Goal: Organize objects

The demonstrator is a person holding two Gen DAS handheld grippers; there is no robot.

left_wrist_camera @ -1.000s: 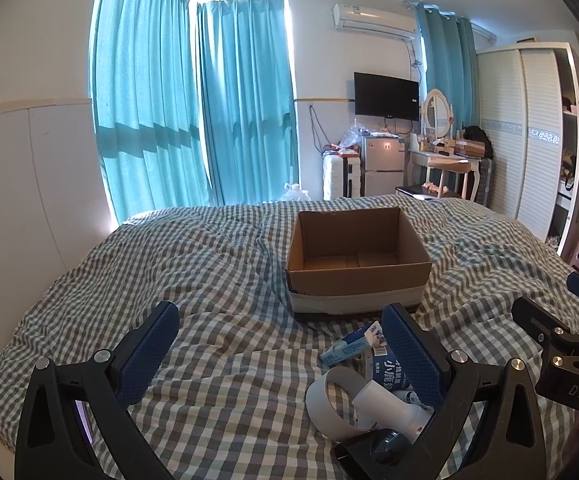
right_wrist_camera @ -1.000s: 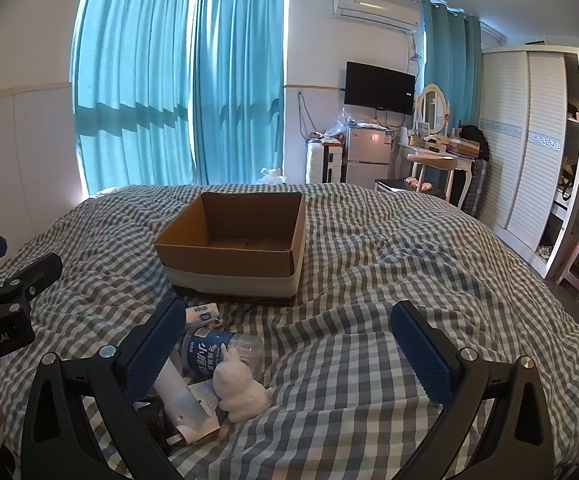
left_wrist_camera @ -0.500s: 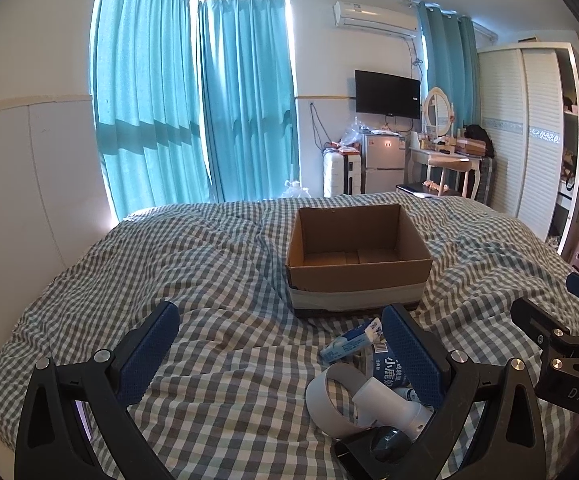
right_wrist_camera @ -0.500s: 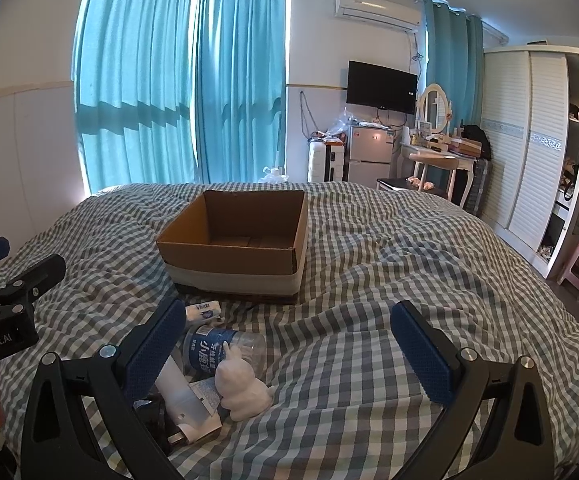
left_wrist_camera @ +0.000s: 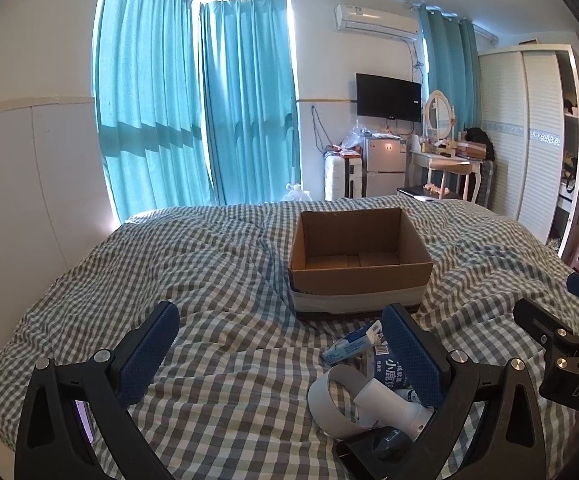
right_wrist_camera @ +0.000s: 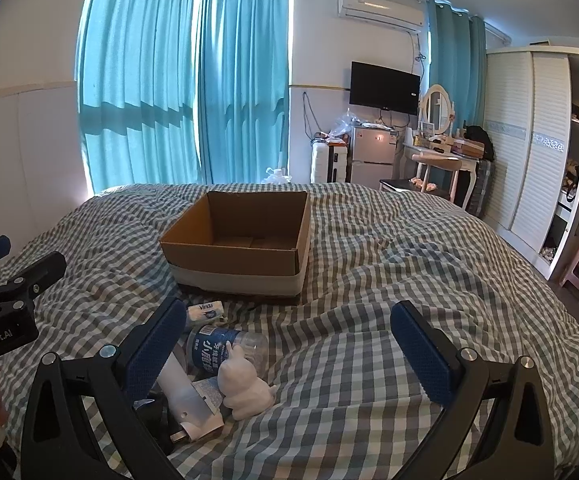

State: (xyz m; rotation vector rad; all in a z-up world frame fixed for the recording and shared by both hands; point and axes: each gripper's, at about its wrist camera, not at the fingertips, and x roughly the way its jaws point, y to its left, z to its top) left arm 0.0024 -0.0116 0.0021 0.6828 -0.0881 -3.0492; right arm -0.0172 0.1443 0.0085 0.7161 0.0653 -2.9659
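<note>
Since a second ago almost nothing has changed: both my grippers still hover low over the checked duvet [right_wrist_camera: 369, 264], and the box sits a touch lower in my left view. My left gripper [left_wrist_camera: 285, 344] is spread wide with nothing between its blue pads, and my right gripper [right_wrist_camera: 289, 340] is just as wide and empty.

The open cardboard box [left_wrist_camera: 359, 258] stands on the bed ahead of me, and I see only its bare floor flaps inside.

The clutter lies on the duvet just in front of the box: a Vinda tissue pack [right_wrist_camera: 205, 310], a clear water bottle with a blue label [right_wrist_camera: 225, 348] on its side, a small white figurine [right_wrist_camera: 245, 390] touching the bottle, and a white ring-shaped controller [left_wrist_camera: 363, 396]. My left gripper's right finger covers part of the bottle and controller. A dark object under the controller is too hidden to name.
</note>
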